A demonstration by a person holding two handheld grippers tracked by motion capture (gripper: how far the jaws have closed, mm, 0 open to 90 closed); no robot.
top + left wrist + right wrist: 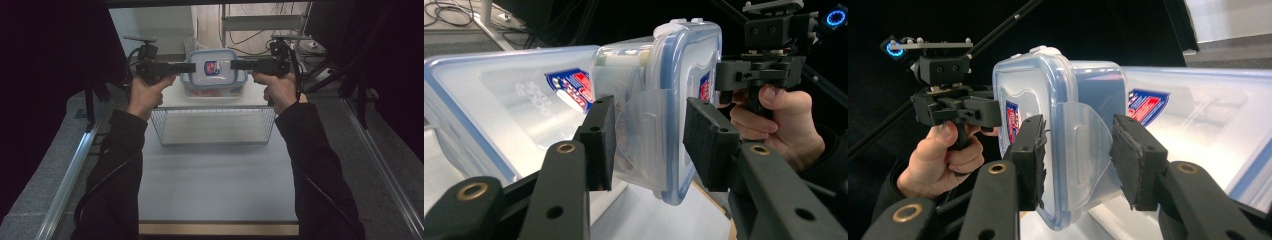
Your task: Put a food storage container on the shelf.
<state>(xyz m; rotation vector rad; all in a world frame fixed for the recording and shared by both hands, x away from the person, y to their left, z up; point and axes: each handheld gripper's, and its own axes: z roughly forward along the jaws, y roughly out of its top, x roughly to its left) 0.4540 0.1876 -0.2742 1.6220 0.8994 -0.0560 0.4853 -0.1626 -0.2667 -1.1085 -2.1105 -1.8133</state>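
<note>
A clear plastic food container (214, 70) with a blue-rimmed lid and a red and blue logo hangs between my two grippers above the far end of the table. My left gripper (189, 67) grips its left end and my right gripper (237, 64) its right end. In the left gripper view the jaws (649, 145) clamp lid and base around a side latch flap (644, 130). The right gripper view has the same grip (1078, 160) on the opposite flap (1083, 135). Just under it sits a larger lidded container (499, 100) (1208, 115) with the same logo.
A white wire basket (215, 125) stands on the table (215, 185) just in front of the containers. Metal rails (70, 170) run along both table sides. Dark curtains close off left and right, and cables lie on the floor behind.
</note>
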